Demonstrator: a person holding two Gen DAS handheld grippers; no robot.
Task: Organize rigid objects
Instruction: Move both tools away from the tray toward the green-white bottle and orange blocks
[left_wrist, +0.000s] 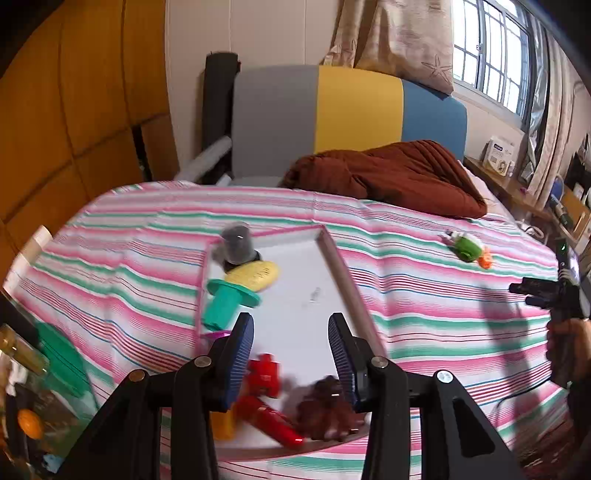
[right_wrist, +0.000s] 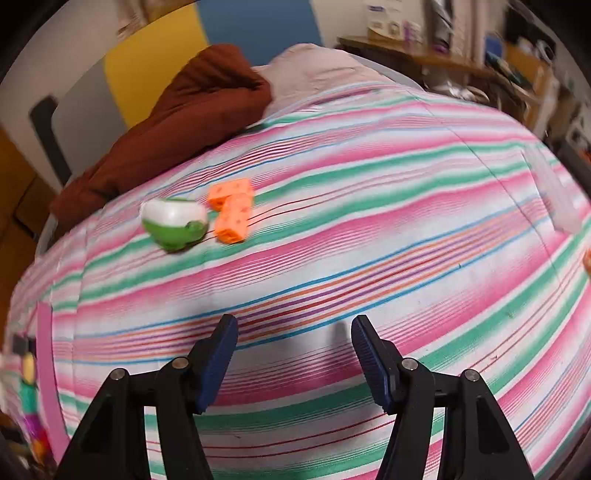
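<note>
Left gripper (left_wrist: 291, 332): jaws apart and empty, hovering over the near half of the pink-rimmed tray (left_wrist: 334, 258).
Right gripper (right_wrist: 294, 336): jaws apart, nothing between them, held above bare striped bedspread (right_wrist: 406, 229).
Tray contents: a dark cup-like piece (left_wrist: 238, 245), a yellow oval (left_wrist: 255, 275) and a teal stamp-shaped toy (left_wrist: 225, 304) lie along the left side; a red block (left_wrist: 264, 374), a red tube (left_wrist: 269, 419) and a brown figure (left_wrist: 325, 408) sit at the near end, partly blurred.
Loose items: a green-and-white toy (right_wrist: 173, 223) and an orange perforated block (right_wrist: 232, 212) lie just beside each other on the bedspread, well apart from the tray.
Likely step: the right gripper fetches one of the two loose items – probably the orange block, which is nearer its line.
Doing it well: approach from above, close across the block's flat sides, and lift straight so the green toy is not nudged.
Soft surface: the bedding may give under pressure, so pressing down could tip the piece.
Surroundings: a brown blanket (right_wrist: 177, 122) lies bunched beyond the toys and a shelf of clutter stands at the right – neither blocks the reach.
Placement: the tray's middle is open; the left gripper above it could get in the way of a drop.
</note>
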